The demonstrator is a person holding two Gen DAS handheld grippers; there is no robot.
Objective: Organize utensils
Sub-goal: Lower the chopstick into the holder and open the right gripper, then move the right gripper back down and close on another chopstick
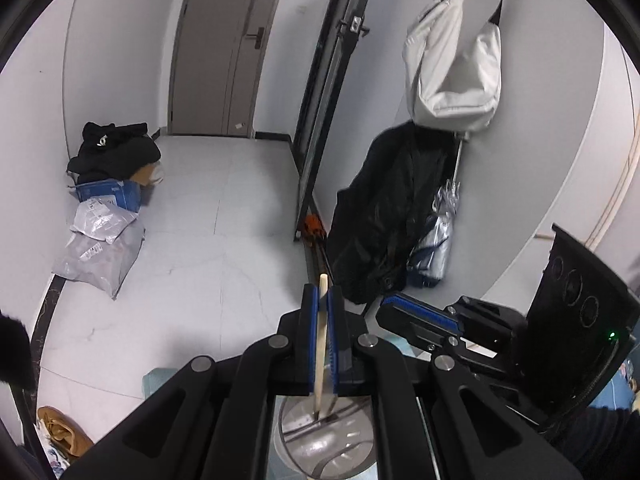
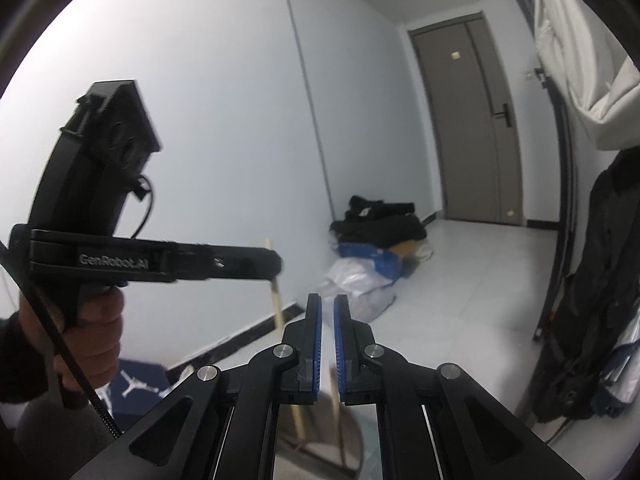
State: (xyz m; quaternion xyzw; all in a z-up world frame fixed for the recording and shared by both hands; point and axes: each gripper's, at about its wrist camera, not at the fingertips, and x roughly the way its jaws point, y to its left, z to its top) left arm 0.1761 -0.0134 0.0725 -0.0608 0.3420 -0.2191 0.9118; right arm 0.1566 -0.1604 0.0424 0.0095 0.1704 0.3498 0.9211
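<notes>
Here the left gripper (image 1: 322, 300) is clamped on a pale wooden chopstick (image 1: 321, 344), which stands close to upright: its blunt top pokes out just above the blue pads (image 1: 313, 332), and its lower end drops into a shiny metal container (image 1: 320, 440) directly beneath. From the right wrist the same stick runs near-vertical through the left gripper (image 2: 276, 264), tilting slightly rightward as it descends, with a second stick (image 2: 335, 400) beside it in the container (image 2: 352, 440). The right gripper (image 2: 327, 312) is nearly closed, only a thin gap showing, nothing between its pads. A hand (image 2: 96, 332) grasps the left handle.
</notes>
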